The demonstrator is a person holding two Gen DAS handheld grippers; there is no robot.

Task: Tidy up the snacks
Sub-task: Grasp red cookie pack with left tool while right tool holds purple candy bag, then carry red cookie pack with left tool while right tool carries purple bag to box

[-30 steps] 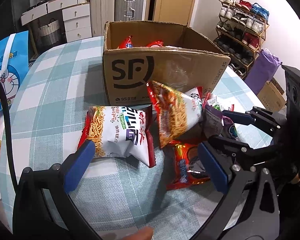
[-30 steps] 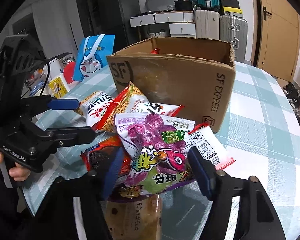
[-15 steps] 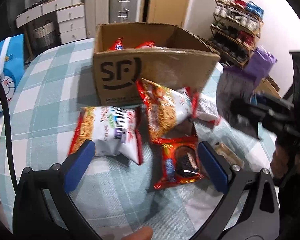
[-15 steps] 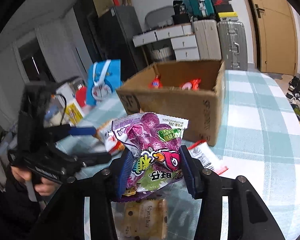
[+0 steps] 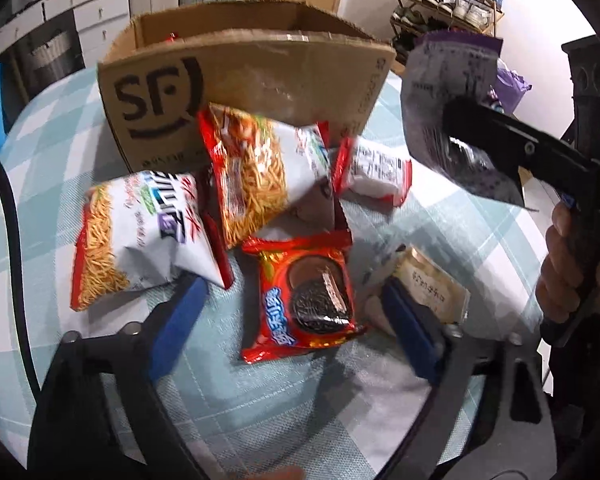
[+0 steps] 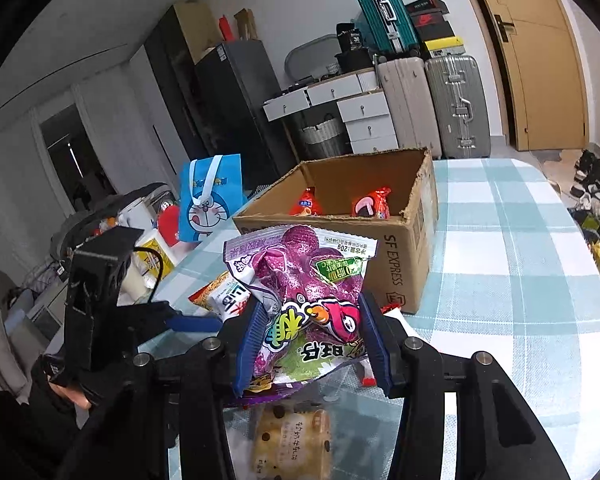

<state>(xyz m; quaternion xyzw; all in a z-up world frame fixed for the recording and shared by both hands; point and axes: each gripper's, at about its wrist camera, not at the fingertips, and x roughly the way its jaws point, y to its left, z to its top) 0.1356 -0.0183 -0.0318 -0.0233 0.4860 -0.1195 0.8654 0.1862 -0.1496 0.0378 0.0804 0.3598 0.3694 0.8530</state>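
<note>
The left tool (image 5: 296,310) is held above the surface (image 5: 52,184), its jaws closing with the red biscuit packet (image 5: 300,300) lying between them, not yet pressed. A noodle-snack bag (image 5: 140,236) lies to the left, a second bag (image 5: 260,172) against the cardboard box (image 5: 240,80). To the right, the purple sweet bag (image 6: 304,304) is gripped by the closed right tool (image 6: 312,340), raised clear of the surface near the box.
</note>
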